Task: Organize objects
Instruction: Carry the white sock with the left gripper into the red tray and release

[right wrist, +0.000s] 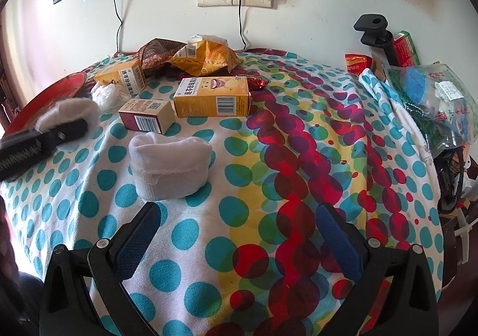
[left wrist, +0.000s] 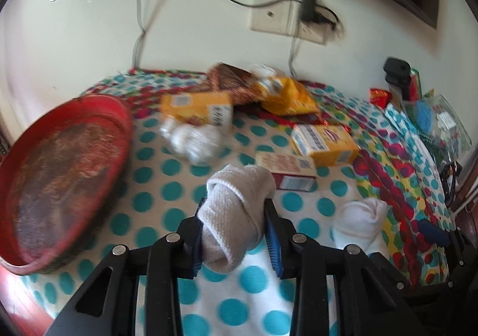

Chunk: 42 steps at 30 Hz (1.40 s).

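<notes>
Beside the red tray [left wrist: 64,156], the left gripper [left wrist: 234,216] tilts downward over the dotted cloth [left wrist: 167,192], its blue pads [left wrist: 272,231] clamped on a rolled grey-white sock [left wrist: 236,207]. The right gripper [right wrist: 236,234] also angles down, its jaws spread wide with nothing between them, a second rolled white sock [right wrist: 170,165] lying just beyond its left finger.

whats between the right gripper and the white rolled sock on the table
Nothing but bare dotted cloth. In the right wrist view the open right gripper hangs just short of the white rolled sock, with no object in the gap.
</notes>
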Each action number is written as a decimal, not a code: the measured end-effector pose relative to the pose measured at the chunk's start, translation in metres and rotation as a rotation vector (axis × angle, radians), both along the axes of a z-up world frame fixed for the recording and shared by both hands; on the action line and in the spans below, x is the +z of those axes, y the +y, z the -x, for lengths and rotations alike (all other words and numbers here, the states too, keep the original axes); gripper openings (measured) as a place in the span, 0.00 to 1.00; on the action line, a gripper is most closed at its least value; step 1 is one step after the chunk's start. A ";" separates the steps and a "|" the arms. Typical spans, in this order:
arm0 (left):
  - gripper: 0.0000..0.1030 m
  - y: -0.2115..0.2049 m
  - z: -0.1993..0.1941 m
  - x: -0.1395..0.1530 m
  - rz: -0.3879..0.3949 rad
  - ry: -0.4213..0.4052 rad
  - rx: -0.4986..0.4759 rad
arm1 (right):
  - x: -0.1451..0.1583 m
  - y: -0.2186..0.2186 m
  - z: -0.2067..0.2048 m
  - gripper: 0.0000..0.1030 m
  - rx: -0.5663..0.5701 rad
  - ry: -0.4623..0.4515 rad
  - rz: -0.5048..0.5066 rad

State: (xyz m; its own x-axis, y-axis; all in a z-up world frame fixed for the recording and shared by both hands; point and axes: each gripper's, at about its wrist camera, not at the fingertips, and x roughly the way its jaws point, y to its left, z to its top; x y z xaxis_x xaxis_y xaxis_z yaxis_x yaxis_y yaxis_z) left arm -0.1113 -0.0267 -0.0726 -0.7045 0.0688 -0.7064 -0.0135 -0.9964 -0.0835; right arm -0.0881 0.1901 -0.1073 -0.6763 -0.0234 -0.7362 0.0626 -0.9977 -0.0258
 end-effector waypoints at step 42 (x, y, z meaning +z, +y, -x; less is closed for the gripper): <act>0.57 -0.253 -0.003 -0.022 -0.018 -0.102 0.505 | 0.014 -0.056 -0.007 1.00 0.096 0.012 -0.048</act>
